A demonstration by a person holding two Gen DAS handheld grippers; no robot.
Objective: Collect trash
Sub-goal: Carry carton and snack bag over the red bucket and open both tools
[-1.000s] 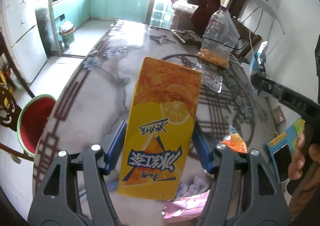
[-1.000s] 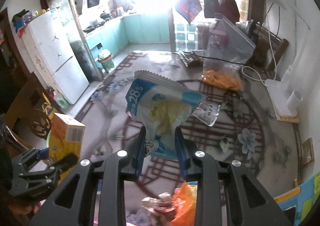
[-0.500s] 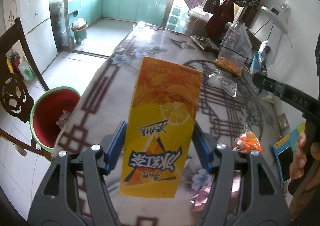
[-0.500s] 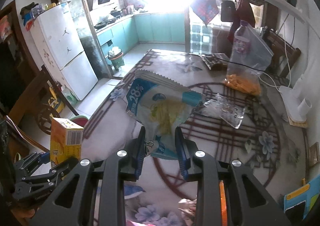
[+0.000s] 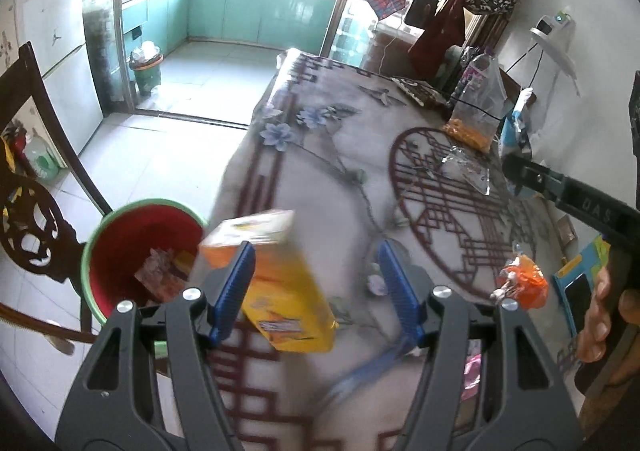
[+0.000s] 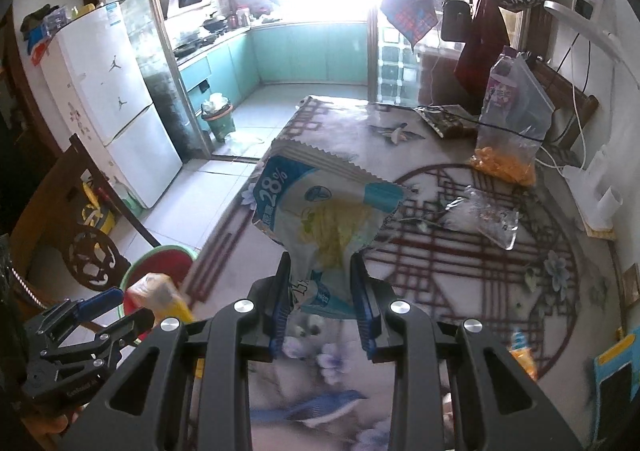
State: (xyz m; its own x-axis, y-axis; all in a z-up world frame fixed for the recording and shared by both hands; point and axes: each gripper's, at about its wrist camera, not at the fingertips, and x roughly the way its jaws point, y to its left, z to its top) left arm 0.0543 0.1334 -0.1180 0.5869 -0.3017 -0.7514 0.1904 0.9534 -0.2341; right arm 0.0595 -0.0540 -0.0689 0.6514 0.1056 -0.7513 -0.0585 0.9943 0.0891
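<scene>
Jaws of our left gripper (image 5: 316,293) have sprung apart since half a second ago; the yellow carton (image 5: 276,283) tumbles, blurred, beside the red bin (image 5: 120,239); our right gripper (image 6: 322,305) pinches a snack bag (image 6: 324,215) marked "28%" over the patterned table (image 5: 340,155).

Carton (image 5: 276,279): yellow-orange, blurred print. Bucket (image 5: 140,251) left of it: red inside, green rim. Snack bag (image 6: 324,219): white and light blue, yellow food picture, "28%" in white. Tablecloth (image 5: 320,155): grey-white, dark red lattice and ring pattern, blue-purple flowers. Wrapper (image 5: 524,285) right of the carton: orange. Both grippers: black frames, blue finger pads (image 5: 234,287). Kitchen cabinets (image 5: 260,13) behind the table: teal.
</scene>
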